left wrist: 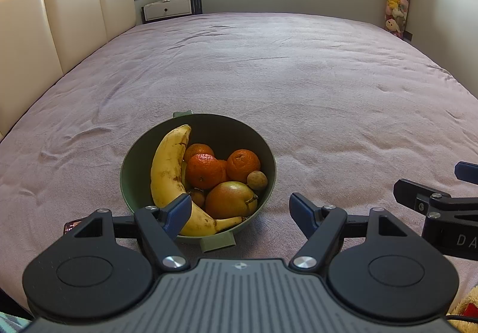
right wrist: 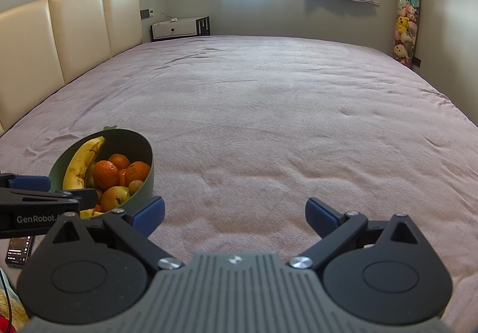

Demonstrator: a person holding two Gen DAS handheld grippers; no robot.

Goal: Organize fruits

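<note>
Left wrist view: hovering spread-jawed left gripper [left wrist: 240, 209] at bowl [left wrist: 131, 159] near bed's [left wrist: 298, 79] front edge, seemingly targeting banana [left wrist: 167, 171]; right gripper [right wrist: 234, 215] idling, spread, beside.

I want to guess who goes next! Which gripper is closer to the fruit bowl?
Probably the left gripper: open, with the green bowl straight ahead and one finger by the banana. The right gripper faces bare blanket.

right gripper [right wrist: 234, 215] spread wide, empty, over pink bedspread [right wrist: 269, 124]. green bowl [right wrist: 146, 183] lower left of frame holds banana [right wrist: 77, 167], tangerines [right wrist: 105, 174], pear [right wrist: 112, 198].
</note>
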